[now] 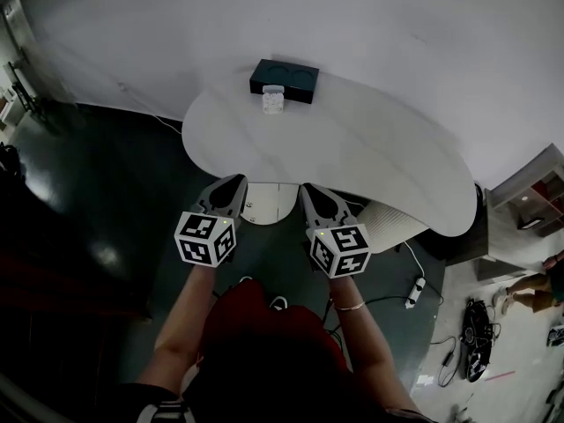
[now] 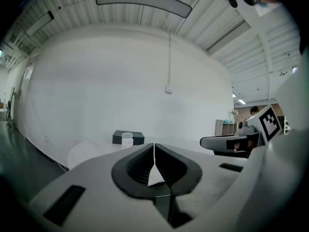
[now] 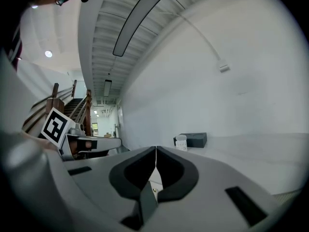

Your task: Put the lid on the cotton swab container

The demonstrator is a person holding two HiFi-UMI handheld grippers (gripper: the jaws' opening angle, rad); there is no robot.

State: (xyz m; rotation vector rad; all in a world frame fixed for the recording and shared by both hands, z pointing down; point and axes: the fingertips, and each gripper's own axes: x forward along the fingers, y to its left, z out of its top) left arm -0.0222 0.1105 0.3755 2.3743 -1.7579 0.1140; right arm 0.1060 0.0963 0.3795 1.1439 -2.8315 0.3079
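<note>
The clear cotton swab container point(image 1: 273, 100) stands at the far edge of the white table point(image 1: 370, 148), right in front of a dark box point(image 1: 284, 80). It also shows small and distant as the container point(image 2: 127, 140) in the left gripper view and the container point(image 3: 181, 142) in the right gripper view. I cannot make out a separate lid from here. My left gripper point(image 1: 231, 186) and right gripper point(image 1: 310, 192) hover side by side at the near table edge, far from the container. Both are shut with nothing between the jaws.
A white round stool point(image 1: 269, 203) sits below the near edge between the grippers. A ribbed white bin point(image 1: 392, 223) and a power strip point(image 1: 414, 291) with cables lie on the dark floor to the right. A wall rises behind the table.
</note>
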